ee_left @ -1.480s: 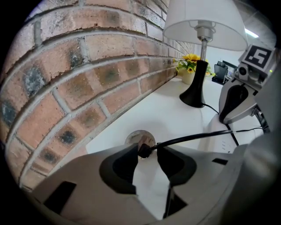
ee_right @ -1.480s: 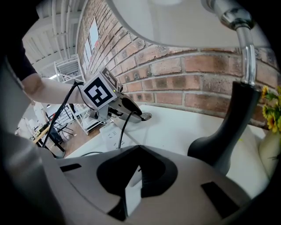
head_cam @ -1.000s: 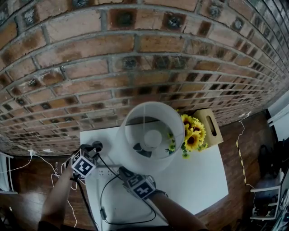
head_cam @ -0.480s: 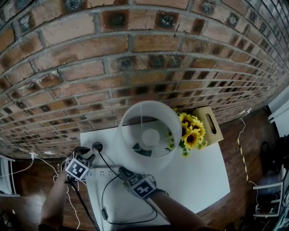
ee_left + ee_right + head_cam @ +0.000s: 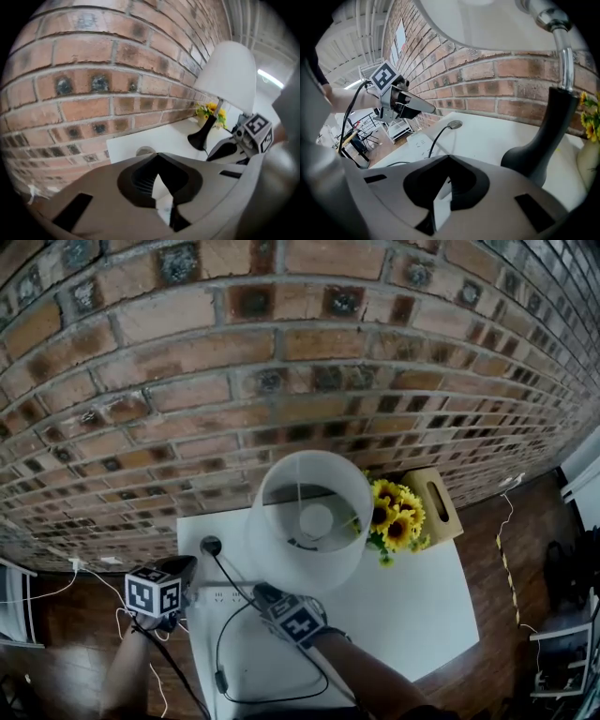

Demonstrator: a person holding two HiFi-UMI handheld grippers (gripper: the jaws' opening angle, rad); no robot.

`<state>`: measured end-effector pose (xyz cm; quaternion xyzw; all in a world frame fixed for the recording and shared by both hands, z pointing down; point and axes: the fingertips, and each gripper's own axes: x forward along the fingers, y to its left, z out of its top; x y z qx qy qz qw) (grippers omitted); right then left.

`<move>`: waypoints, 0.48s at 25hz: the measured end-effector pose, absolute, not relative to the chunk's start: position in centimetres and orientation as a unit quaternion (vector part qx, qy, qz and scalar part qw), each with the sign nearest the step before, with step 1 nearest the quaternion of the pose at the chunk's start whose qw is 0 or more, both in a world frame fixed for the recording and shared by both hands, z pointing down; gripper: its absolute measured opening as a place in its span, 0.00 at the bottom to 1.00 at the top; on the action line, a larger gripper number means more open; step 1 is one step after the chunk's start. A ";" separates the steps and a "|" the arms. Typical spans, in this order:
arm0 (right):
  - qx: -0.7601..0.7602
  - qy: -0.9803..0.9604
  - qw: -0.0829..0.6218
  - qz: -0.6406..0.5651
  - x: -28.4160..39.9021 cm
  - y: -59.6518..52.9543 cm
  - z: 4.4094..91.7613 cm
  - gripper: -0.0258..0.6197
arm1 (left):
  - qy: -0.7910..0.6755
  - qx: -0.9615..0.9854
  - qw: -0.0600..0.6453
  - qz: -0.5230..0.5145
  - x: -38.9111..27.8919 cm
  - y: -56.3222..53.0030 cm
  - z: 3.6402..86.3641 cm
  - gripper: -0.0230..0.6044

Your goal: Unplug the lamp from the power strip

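The lamp [image 5: 309, 521] stands near the back edge of the white tabletop [image 5: 412, 606], close to the brick wall [image 5: 281, 362], with sunflowers [image 5: 398, 517] just beside it. Its round plug [image 5: 211, 545] lies flat near the back-left corner, out of the power strip [image 5: 220, 595] and apart from it. The black cord [image 5: 234, 582] runs from the plug across the strip. The left tool [image 5: 430, 109] hangs above the tabletop's left edge; its jaws have just been closing and now meet with nothing between them. The right tool [image 5: 267, 596] rests at the strip's right end, jaws drawn together, only a white sliver showing through the slit.
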<state>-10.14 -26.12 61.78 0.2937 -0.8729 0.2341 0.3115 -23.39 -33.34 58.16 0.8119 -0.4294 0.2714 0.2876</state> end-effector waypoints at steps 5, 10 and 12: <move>0.279 -0.883 0.324 0.192 -10.1 -26.0 61.1 0.04 | -0.466 0.787 0.389 0.111 -23.4 -32.4 55.5 0.06; 0.304 -0.897 0.270 0.170 -10.2 -25.7 57.7 0.04 | -0.477 0.776 0.408 0.069 -23.4 -31.1 54.7 0.06; 0.303 -0.901 0.263 0.166 -10.2 -25.0 56.6 0.04 | -0.471 0.781 0.405 0.069 -23.0 -30.4 54.4 0.06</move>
